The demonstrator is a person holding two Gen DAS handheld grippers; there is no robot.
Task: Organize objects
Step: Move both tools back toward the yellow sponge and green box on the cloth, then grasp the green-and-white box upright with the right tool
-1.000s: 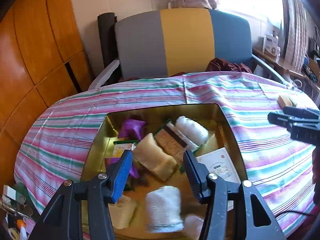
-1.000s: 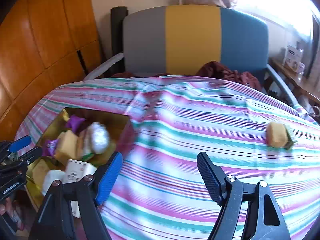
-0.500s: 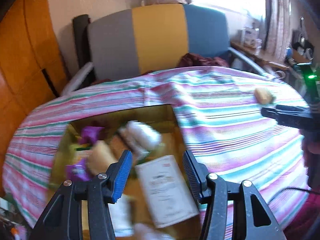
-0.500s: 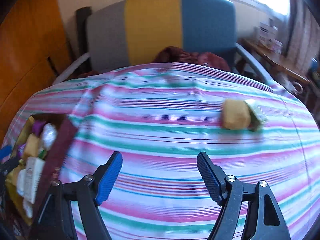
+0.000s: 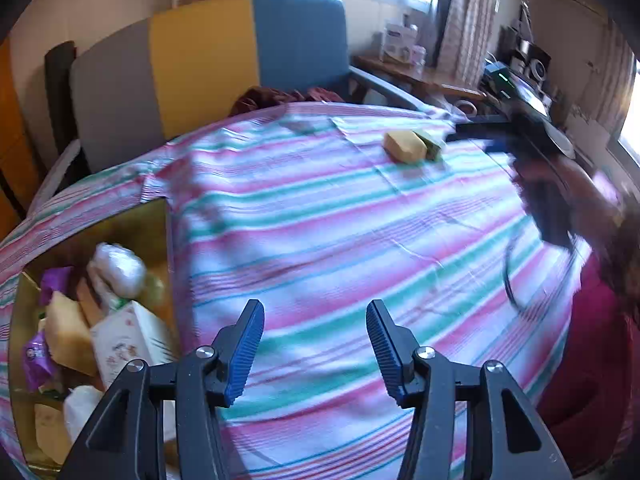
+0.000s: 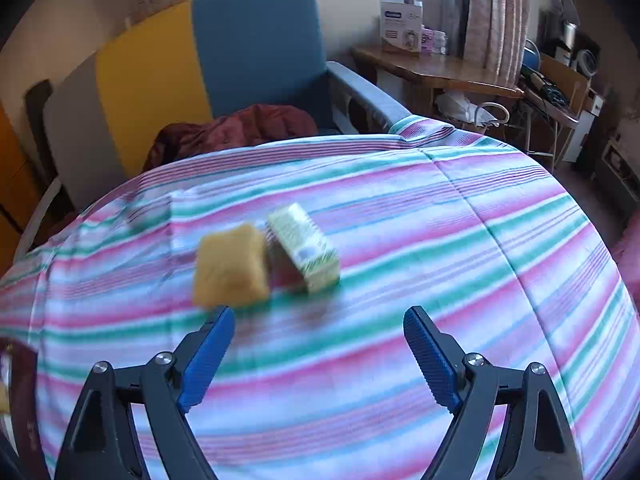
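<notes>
A yellow sponge-like block (image 6: 230,270) and a small green-and-white box (image 6: 304,248) lie side by side on the striped tablecloth (image 6: 440,220). My right gripper (image 6: 318,354) is open and empty, just short of them. They also show far off in the left wrist view: block (image 5: 404,146), box (image 5: 430,144). My left gripper (image 5: 316,346) is open and empty over the cloth. The gold box (image 5: 156,220) holding several packets, a white carton (image 5: 128,340) and a wrapped white roll (image 5: 118,268) sits at its lower left.
A grey, yellow and blue chair (image 6: 200,64) with a dark red cloth (image 6: 236,130) on its seat stands behind the table. A wooden side table (image 6: 436,70) with boxes is at the right. The right hand and gripper (image 5: 532,148) appear blurred at right.
Both grippers have swung right. The gold box slid from the left view's centre to its lower left. The right gripper closed in on the yellow block and the small box.
</notes>
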